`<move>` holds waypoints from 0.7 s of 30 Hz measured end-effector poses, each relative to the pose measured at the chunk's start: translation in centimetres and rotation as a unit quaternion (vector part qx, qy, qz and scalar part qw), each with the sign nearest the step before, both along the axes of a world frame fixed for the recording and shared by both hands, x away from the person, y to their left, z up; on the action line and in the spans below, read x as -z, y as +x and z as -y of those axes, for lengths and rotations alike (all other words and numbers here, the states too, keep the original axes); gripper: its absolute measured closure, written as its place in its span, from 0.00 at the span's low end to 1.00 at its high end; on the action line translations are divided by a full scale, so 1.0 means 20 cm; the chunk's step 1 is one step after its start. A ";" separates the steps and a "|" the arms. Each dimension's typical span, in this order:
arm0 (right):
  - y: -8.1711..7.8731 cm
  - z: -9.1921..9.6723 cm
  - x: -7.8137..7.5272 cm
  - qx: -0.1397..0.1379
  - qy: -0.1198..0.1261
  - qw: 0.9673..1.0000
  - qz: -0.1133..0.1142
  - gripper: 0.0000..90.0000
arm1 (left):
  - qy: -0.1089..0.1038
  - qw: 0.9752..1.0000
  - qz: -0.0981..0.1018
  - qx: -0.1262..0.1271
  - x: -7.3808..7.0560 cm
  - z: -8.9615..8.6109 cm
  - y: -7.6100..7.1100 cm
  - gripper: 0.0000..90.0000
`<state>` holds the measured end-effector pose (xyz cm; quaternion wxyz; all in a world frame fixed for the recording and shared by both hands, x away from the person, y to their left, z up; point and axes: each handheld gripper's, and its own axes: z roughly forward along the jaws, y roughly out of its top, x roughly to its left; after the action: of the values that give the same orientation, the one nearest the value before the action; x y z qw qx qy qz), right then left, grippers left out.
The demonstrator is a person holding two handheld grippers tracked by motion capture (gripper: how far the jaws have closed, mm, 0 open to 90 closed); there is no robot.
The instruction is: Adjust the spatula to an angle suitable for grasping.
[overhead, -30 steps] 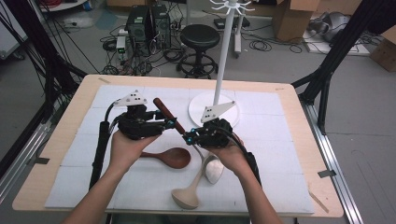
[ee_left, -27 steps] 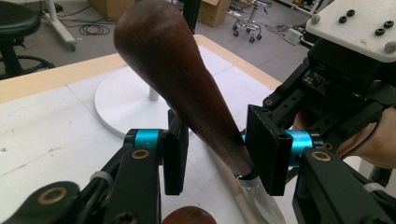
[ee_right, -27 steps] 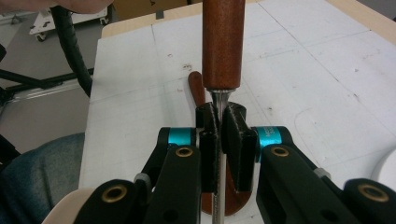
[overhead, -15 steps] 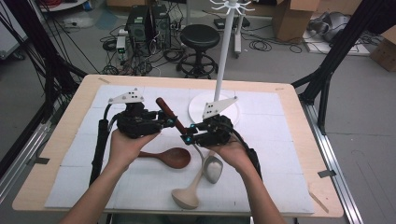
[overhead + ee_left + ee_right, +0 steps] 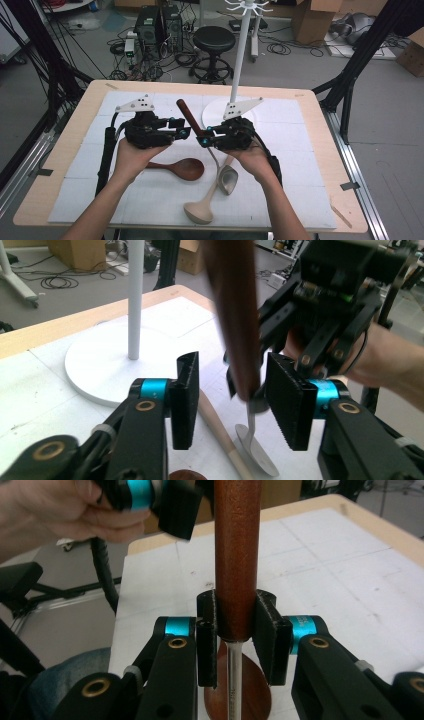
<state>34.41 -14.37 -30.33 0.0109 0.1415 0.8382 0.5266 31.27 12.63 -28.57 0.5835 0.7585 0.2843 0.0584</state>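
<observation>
Above table (image 5: 310,125), left tongs (image 5: 186,131) now wider.

Glossy wooden handle (image 5: 237,560), perhaps steel shaft (image 5: 233,680)

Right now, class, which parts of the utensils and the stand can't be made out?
- Brown handle: blurred in the left gripper view, its top cut off by the upper edge.
- Wooden spoon: high view, handle hidden under the left hand.
- Pale ladle: high view, handle end under the right hand.
- Stand: hooks cut by the top edge.
</observation>
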 end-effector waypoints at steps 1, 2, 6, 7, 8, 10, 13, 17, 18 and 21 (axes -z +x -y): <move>-0.01 0.01 -0.01 0.005 0.002 1.000 0.001 0.82 | 0.002 1.000 0.002 0.002 0.00 0.00 0.00 0.61; -0.01 0.02 -0.03 0.008 0.002 1.000 0.004 0.82 | 0.003 1.000 0.002 0.004 0.00 0.01 0.00 0.60; -0.02 0.06 -0.09 0.018 0.008 1.000 0.012 0.82 | 0.006 1.000 0.005 0.008 0.01 0.03 -0.01 0.58; -0.02 0.07 -0.10 0.020 0.009 1.000 0.013 0.82 | 0.007 1.000 0.005 0.009 0.01 0.03 -0.01 0.58; -0.03 0.08 -0.11 0.022 0.011 1.000 0.015 0.82 | 0.009 1.000 0.006 0.009 0.01 0.04 -0.01 0.57; -0.03 0.08 -0.13 0.025 0.016 0.999 0.017 0.82 | 0.009 1.000 0.007 0.011 0.02 0.05 -0.01 0.57; -0.04 0.09 -0.16 0.027 0.020 0.999 0.021 0.82 | 0.013 1.000 0.010 0.016 0.02 0.07 -0.01 0.56; -0.04 0.08 -0.19 0.031 0.024 0.999 0.026 0.82 | 0.020 0.999 0.015 0.022 0.03 0.09 -0.02 0.55; -0.05 0.08 -0.20 0.034 0.028 0.999 0.026 0.82 | 0.021 0.999 0.017 0.022 0.03 0.09 -0.02 0.55; -0.05 0.07 -0.22 0.041 0.035 0.998 0.033 0.82 | 0.023 0.999 0.018 0.026 0.03 0.10 -0.02 0.55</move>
<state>33.42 -15.72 -25.92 0.0555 0.1588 0.8119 0.5591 30.84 10.56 -29.18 0.5721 0.7777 0.2524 0.0639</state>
